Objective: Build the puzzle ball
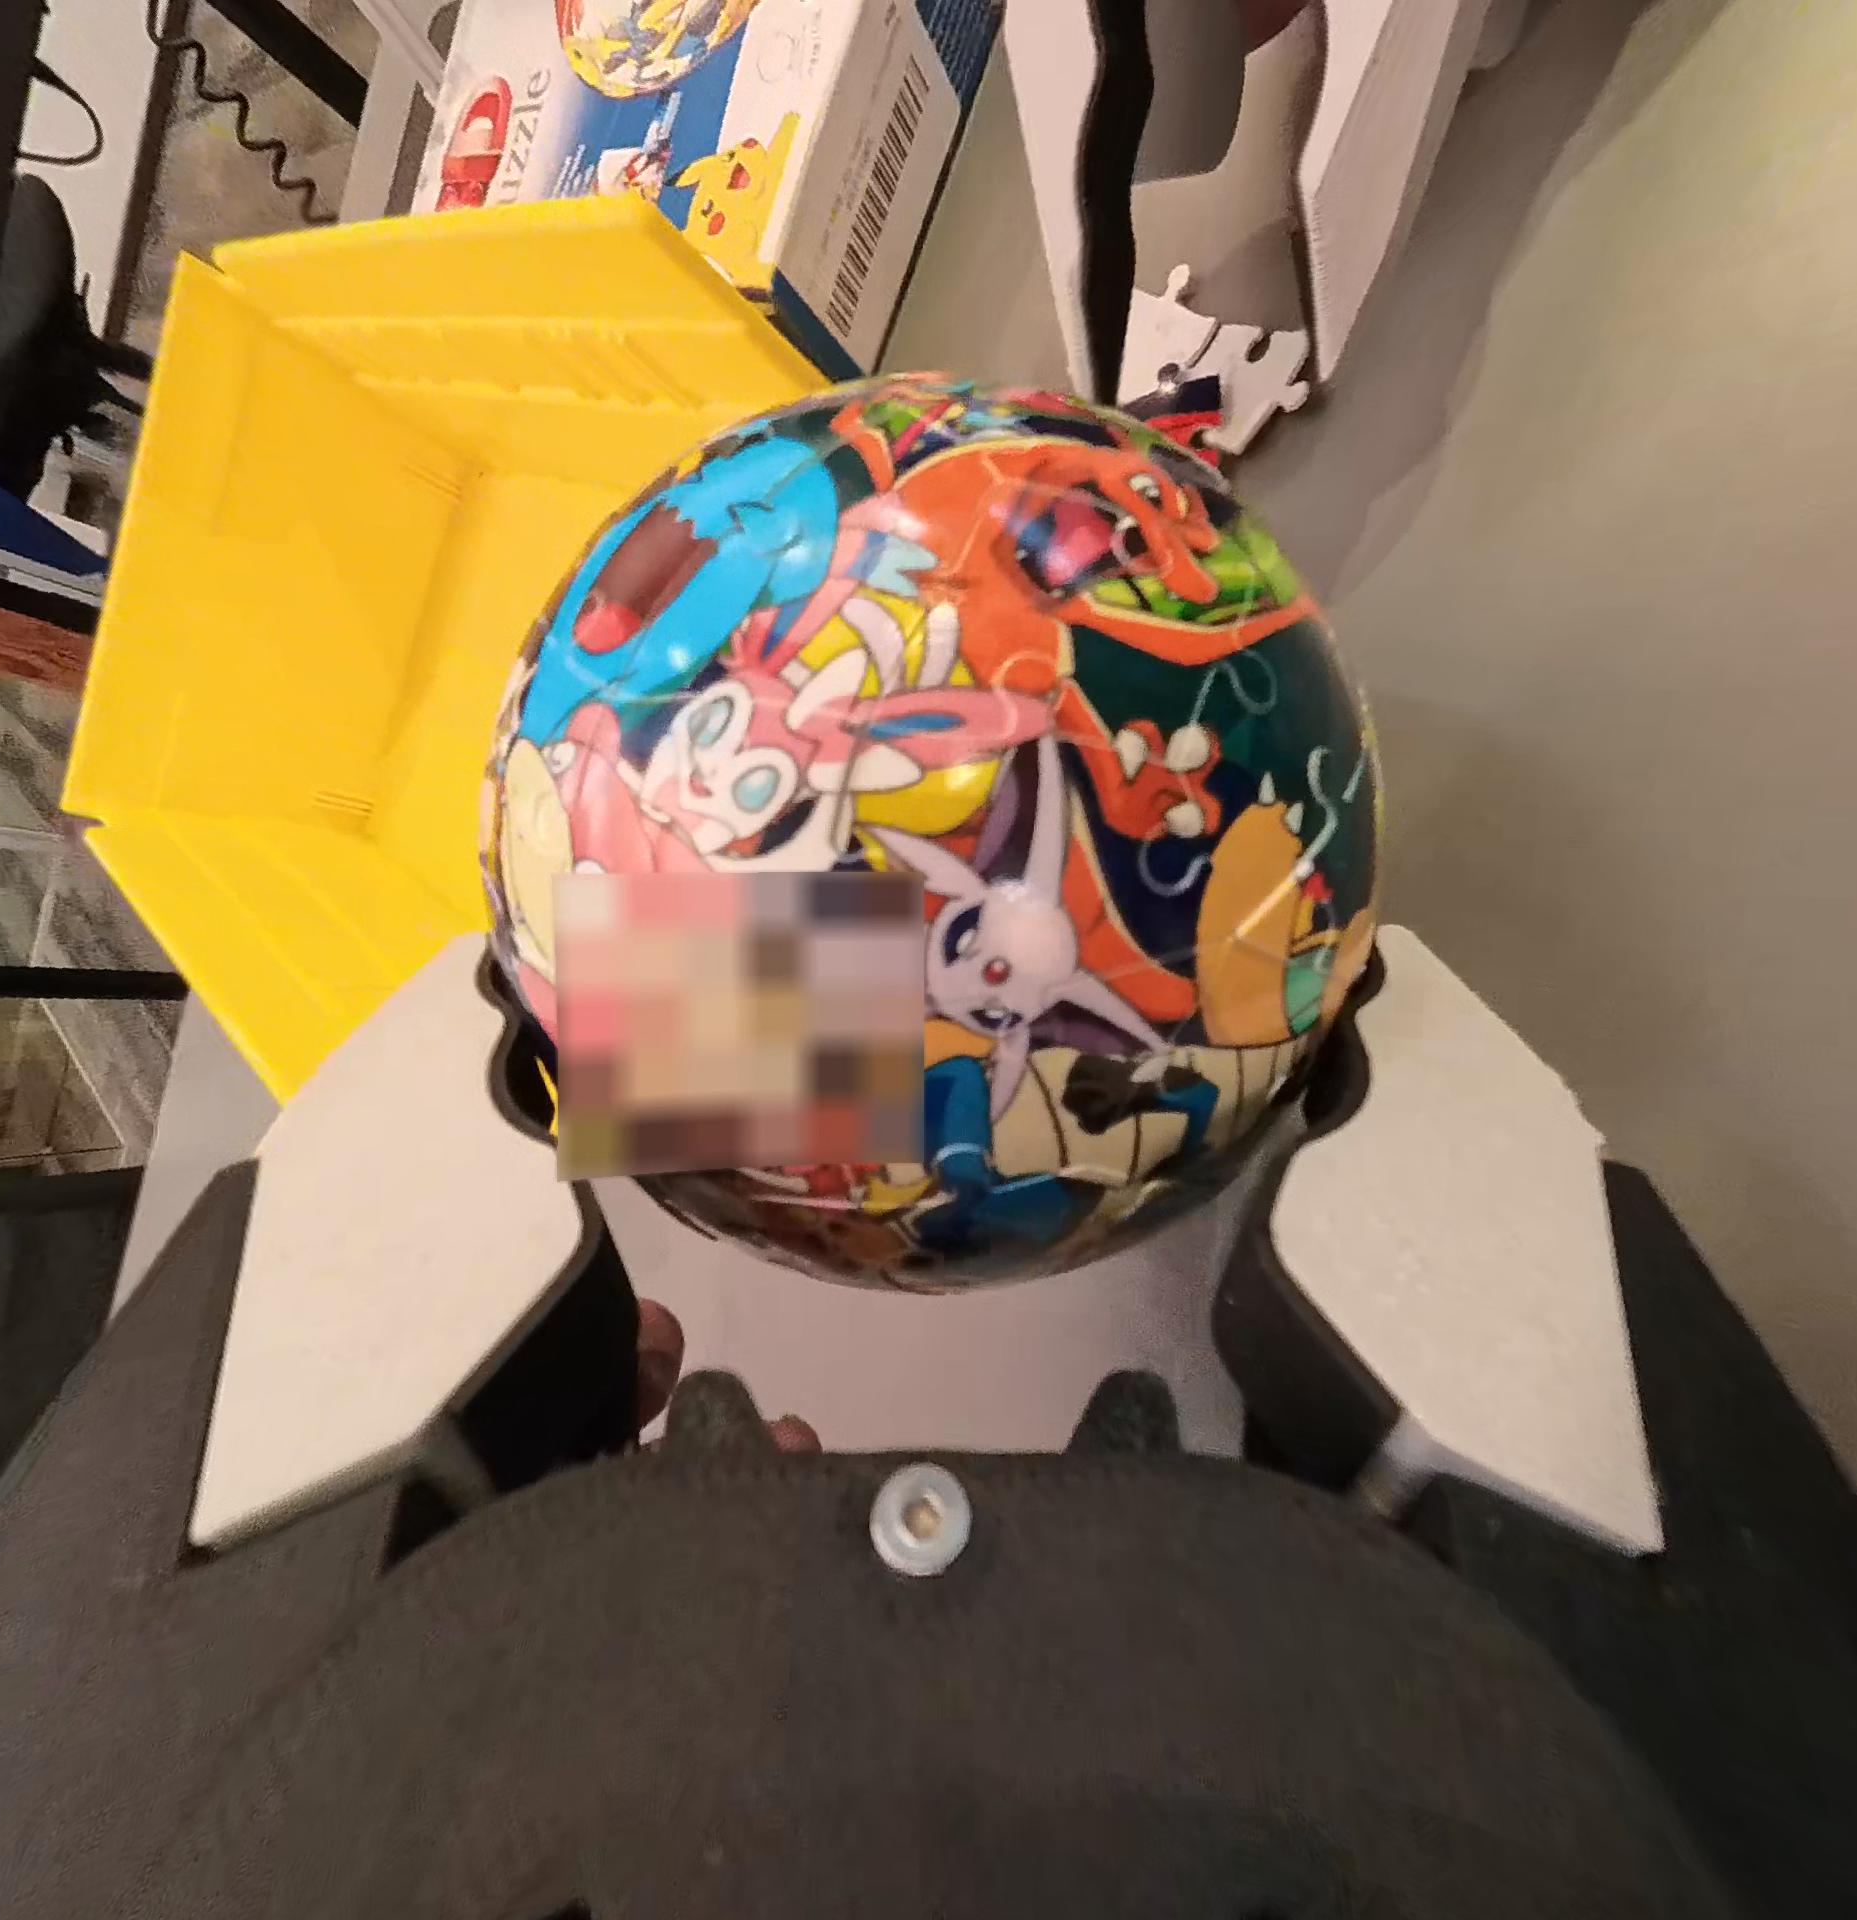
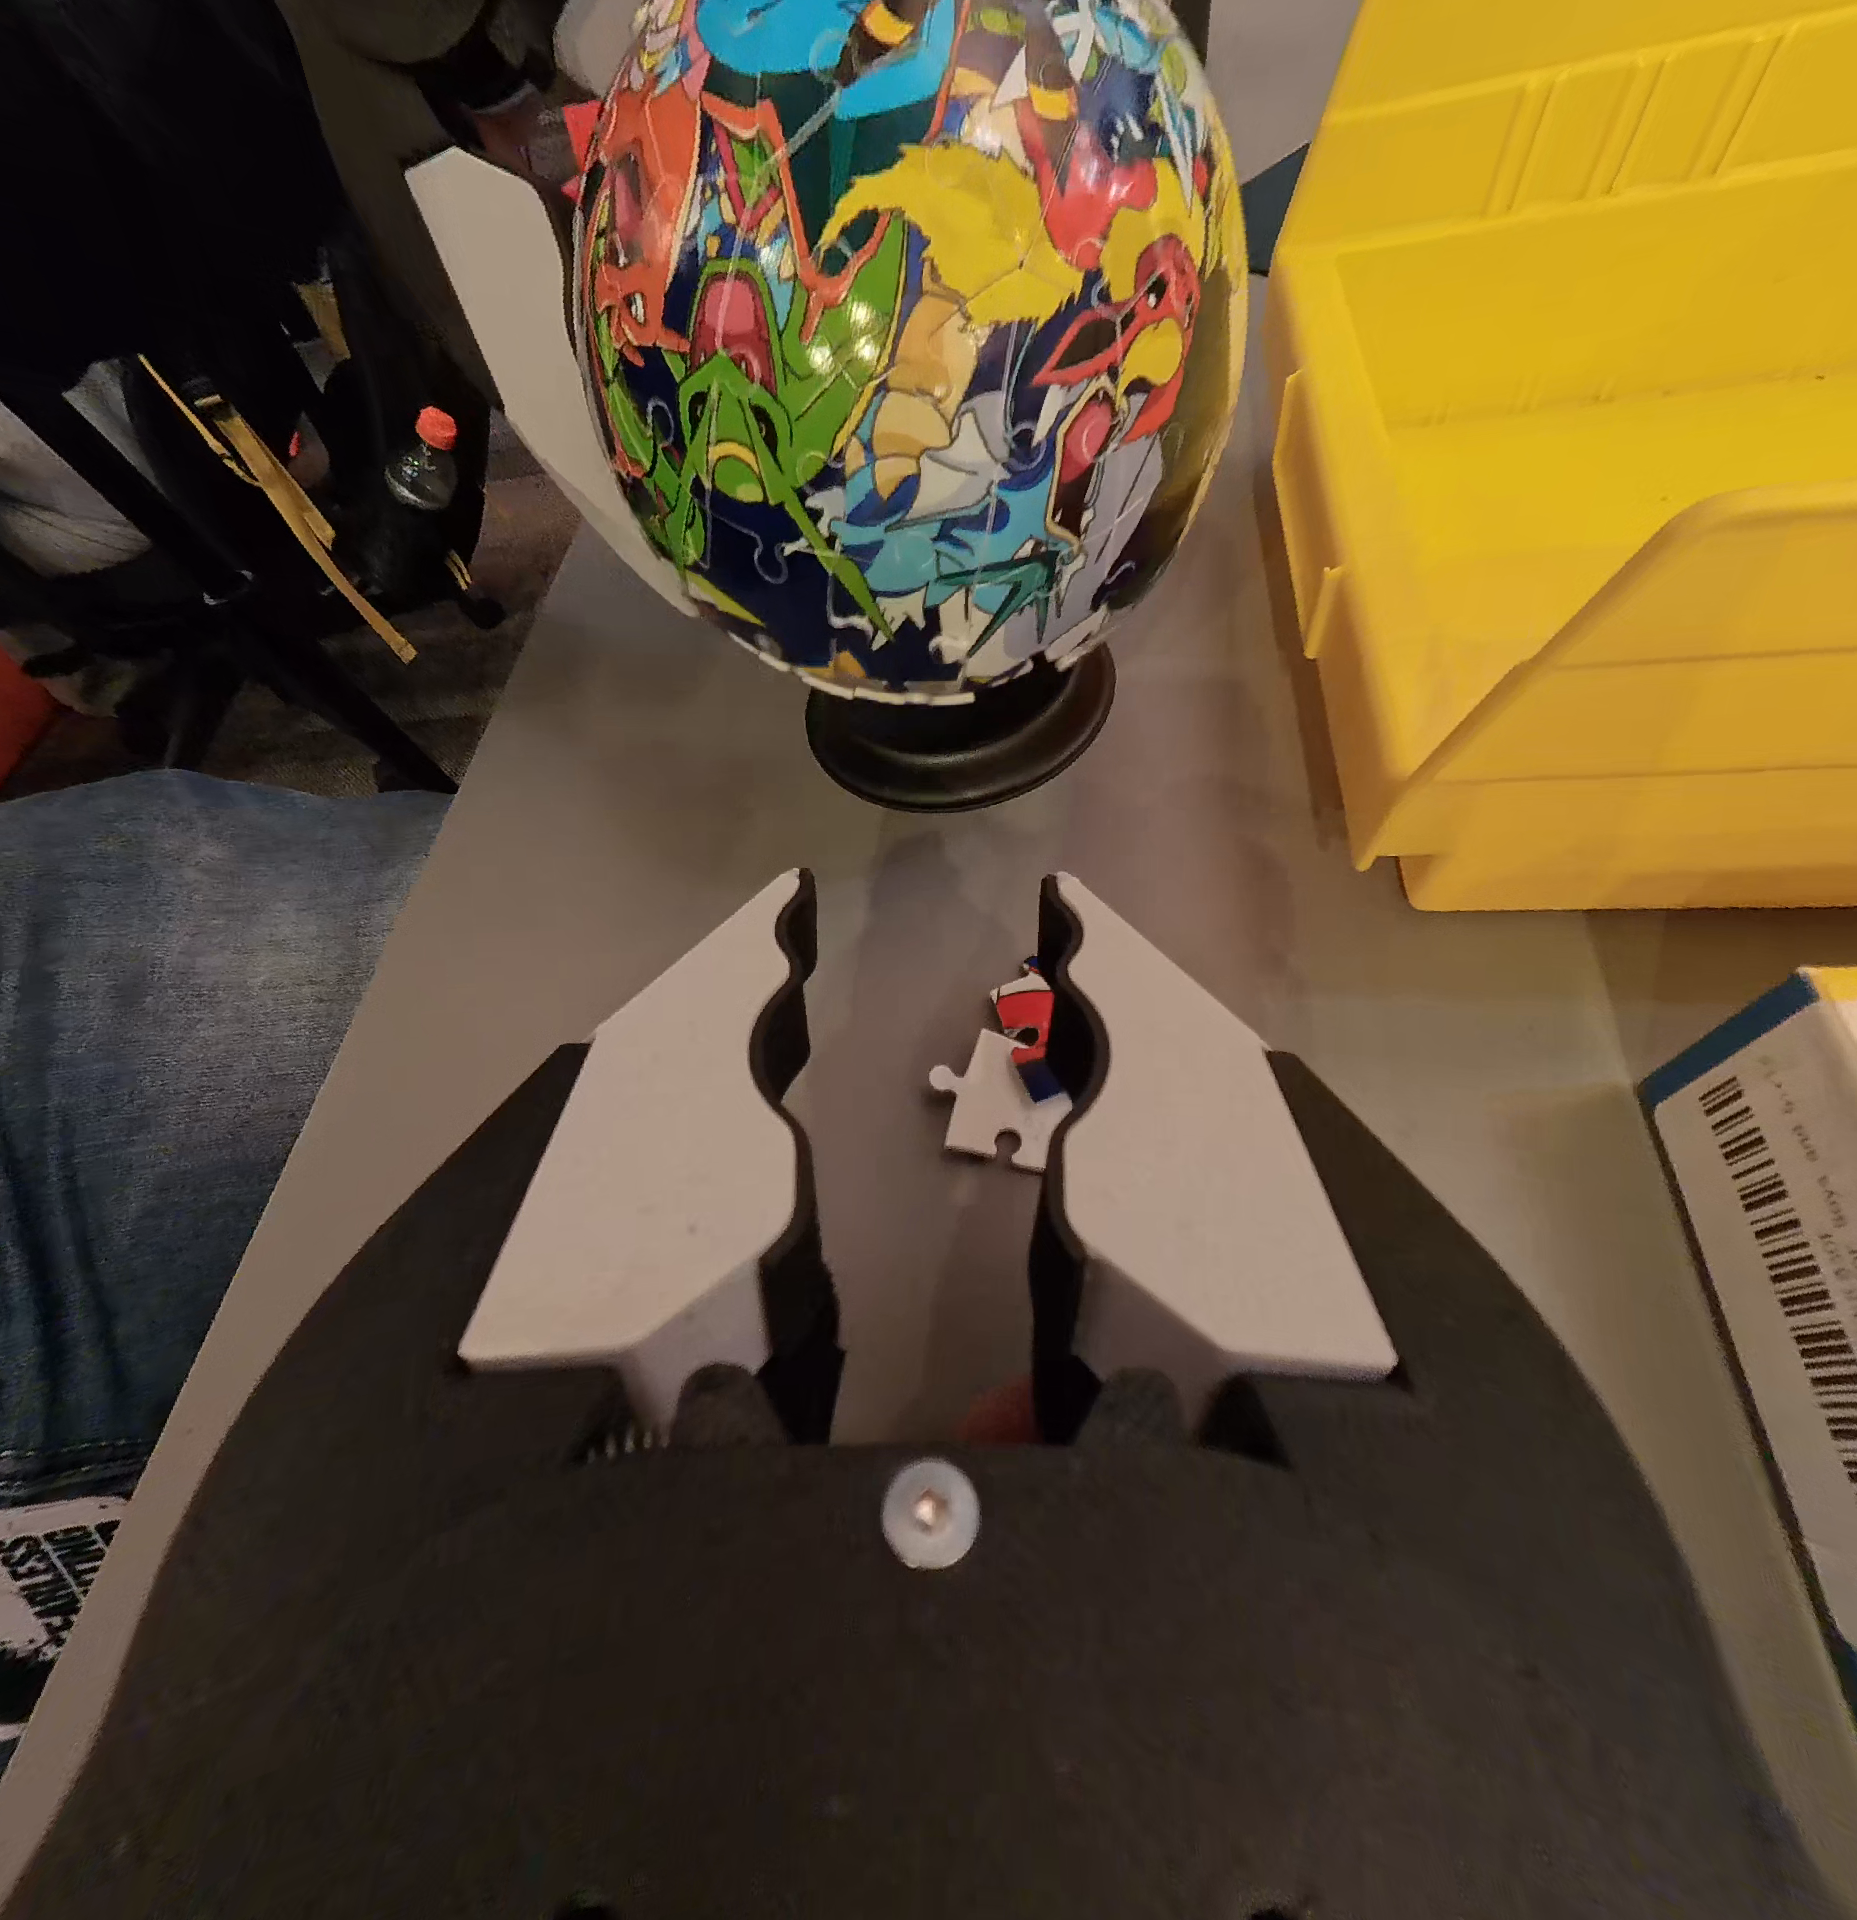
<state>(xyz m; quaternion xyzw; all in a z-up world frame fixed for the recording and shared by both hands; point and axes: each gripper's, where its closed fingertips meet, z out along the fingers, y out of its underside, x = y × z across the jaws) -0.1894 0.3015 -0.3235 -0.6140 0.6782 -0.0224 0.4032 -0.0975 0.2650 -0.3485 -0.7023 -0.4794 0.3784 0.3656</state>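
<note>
The desk is running narrow, its left edge dropping beside a knee. A yellow bin and box are crowding the right. The left tongs are clamping the ball on its stand. The right tongs are hovering narrowly parted over two loose pieces.
</note>
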